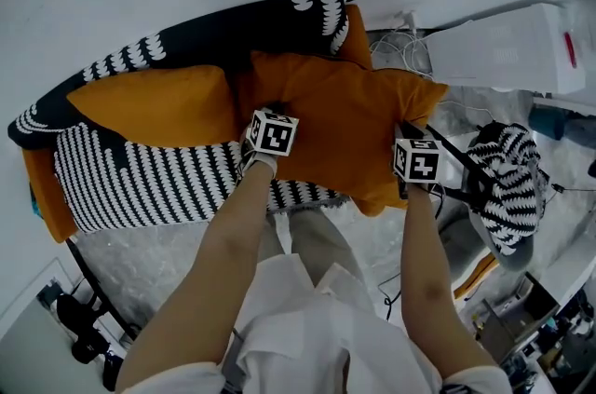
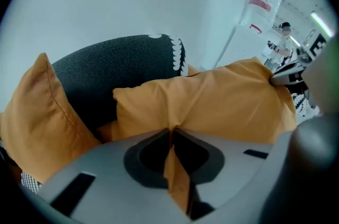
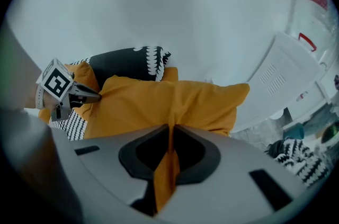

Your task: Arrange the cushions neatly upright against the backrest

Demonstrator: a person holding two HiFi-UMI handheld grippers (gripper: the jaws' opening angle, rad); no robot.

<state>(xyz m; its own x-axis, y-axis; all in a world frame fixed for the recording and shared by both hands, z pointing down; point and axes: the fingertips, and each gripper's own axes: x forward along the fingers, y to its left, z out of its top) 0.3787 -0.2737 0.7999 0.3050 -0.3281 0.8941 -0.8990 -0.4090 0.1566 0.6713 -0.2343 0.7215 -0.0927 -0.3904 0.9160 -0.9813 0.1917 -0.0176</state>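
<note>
A large orange cushion (image 1: 349, 127) lies across the right end of a black-and-white patterned sofa (image 1: 140, 173). My left gripper (image 1: 265, 145) is shut on the cushion's near left edge, with a fold of orange fabric (image 2: 175, 164) pinched between its jaws (image 2: 170, 133). My right gripper (image 1: 414, 164) is shut on the near right edge, and orange cloth (image 3: 167, 170) is squeezed between its jaws (image 3: 170, 130). A second orange cushion (image 1: 158, 103) leans against the dark backrest (image 1: 233, 24) at the left, seen too in the left gripper view (image 2: 37, 117).
A white appliance (image 1: 507, 47) stands against the wall at the right, with cables (image 1: 405, 47) beside the sofa's end. A black-and-white striped cushion (image 1: 507, 173) sits on a stand at the right. Pale marble floor (image 1: 158, 262) lies before the sofa.
</note>
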